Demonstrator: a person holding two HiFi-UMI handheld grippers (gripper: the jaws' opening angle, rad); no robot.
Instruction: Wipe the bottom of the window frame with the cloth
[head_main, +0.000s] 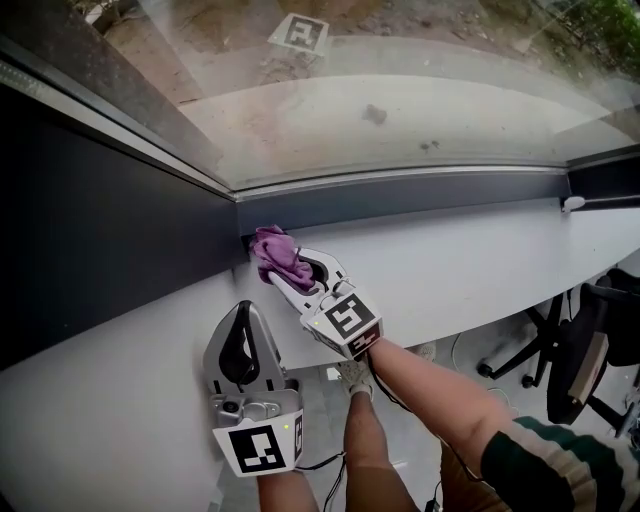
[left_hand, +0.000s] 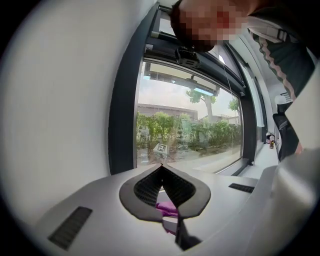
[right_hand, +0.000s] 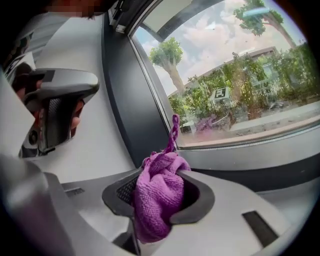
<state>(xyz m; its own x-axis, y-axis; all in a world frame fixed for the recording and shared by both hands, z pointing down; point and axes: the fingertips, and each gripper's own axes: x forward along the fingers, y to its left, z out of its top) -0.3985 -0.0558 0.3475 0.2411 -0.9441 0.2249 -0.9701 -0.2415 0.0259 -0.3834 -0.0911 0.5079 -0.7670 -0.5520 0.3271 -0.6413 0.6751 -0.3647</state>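
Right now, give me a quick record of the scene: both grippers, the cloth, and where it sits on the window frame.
right gripper: fingers shut on the cloth
left gripper: fingers together, holding nothing, nearer the person than the cloth
cloth: purple, bunched, at the left end of the bottom window frame
bottom window frame: dark grey, runs right from the cloth
sill: white, below the frame

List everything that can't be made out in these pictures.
- Head view: whether the cloth touches the bottom frame. The bunched cloth in the right gripper hides the contact spot.
- Head view: the bottom frame's right end, cut off by the picture's edge.
- Left gripper view: small objects far off at the right, too small to identify.
- All views: any dirt on the bottom frame, too fine to see.
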